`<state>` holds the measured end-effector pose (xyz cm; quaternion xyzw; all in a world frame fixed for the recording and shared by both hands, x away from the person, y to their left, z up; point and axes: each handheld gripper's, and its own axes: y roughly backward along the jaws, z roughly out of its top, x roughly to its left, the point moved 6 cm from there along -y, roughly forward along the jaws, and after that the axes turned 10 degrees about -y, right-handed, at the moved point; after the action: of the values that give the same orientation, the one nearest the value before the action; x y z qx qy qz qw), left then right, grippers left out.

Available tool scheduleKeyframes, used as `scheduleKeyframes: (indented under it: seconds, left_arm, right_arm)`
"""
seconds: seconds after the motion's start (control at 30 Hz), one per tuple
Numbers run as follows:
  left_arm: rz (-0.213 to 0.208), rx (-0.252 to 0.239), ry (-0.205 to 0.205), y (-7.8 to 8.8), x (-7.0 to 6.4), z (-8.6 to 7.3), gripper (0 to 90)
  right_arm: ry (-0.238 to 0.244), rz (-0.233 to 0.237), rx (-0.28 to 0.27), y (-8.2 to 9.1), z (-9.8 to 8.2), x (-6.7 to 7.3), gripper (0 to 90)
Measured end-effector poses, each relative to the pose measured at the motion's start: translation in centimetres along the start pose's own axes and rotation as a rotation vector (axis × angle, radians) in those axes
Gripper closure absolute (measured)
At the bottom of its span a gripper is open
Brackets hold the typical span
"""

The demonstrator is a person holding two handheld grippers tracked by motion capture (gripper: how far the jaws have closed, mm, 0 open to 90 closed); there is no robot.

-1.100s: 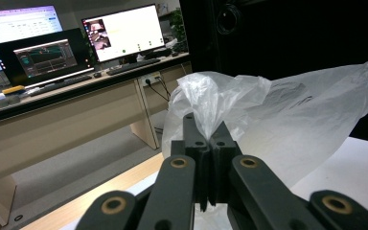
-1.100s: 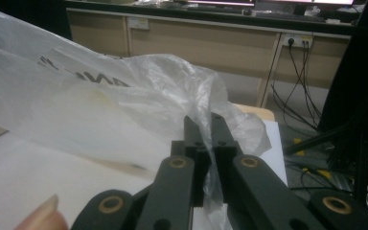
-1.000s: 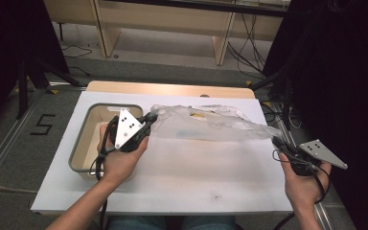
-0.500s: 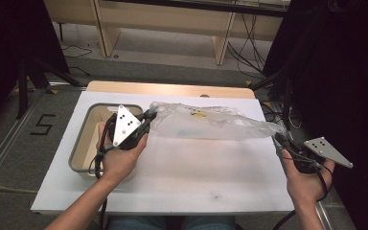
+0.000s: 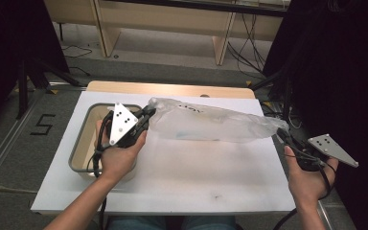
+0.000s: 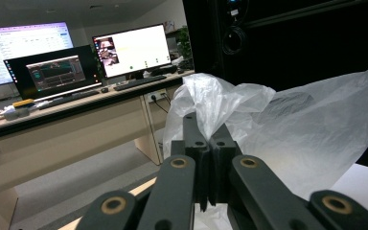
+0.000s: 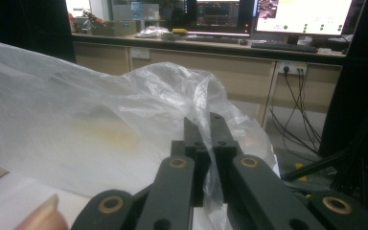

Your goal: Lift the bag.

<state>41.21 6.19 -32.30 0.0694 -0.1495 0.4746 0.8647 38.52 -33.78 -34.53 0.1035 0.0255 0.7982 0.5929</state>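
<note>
A clear plastic bag (image 5: 206, 123) is stretched across the white table top (image 5: 187, 177), held at both ends. My left gripper (image 5: 148, 113) is shut on the bag's left end, above the tray's right side. In the left gripper view the jaws (image 6: 210, 139) pinch a crumpled fold of the bag (image 6: 287, 134). My right gripper (image 5: 282, 135) is shut on the bag's right end at the table's right edge. In the right gripper view the film (image 7: 100, 129) runs between the closed jaws (image 7: 205, 132). Something pale yellow shows faintly inside the bag (image 7: 110, 134).
A shallow beige tray (image 5: 84, 143) sits on the table's left side under my left hand. A wooden board edge (image 5: 172, 89) lies behind the table. Desks with monitors (image 6: 134, 48) and cables stand beyond. Dark curtains flank both sides.
The bag has been pulled longer and tauter: my right gripper moved right and slightly toward me, and the left gripper shifted a little. Both stayed shut on the bag.
</note>
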Motion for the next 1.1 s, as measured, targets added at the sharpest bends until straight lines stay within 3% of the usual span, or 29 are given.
scheduleKeyframes:
  seconds: [0.33, 0.83, 0.97, 1.1]
  left_arm:
    - [0.025, 0.010, 0.003, -0.8, 0.9, -0.3, 89.0]
    - [0.038, -0.048, 0.012, -0.3, 1.2, 1.7, 89.0]
    - [0.049, -0.039, 0.017, -0.8, 1.4, 1.2, 89.0]
    - [0.054, 0.004, 0.021, -1.7, 1.8, -0.2, 88.9]
  right_arm:
    - [-0.012, -0.007, -0.016, -0.9, 0.2, 0.0, 89.7]
    - [-0.011, -0.001, -0.066, -0.6, 1.8, 0.4, 89.7]
    - [-0.015, -0.006, -0.064, -0.9, 1.7, 0.3, 89.7]
    - [-0.020, -0.013, -0.053, -1.6, 1.1, 0.0, 89.7]
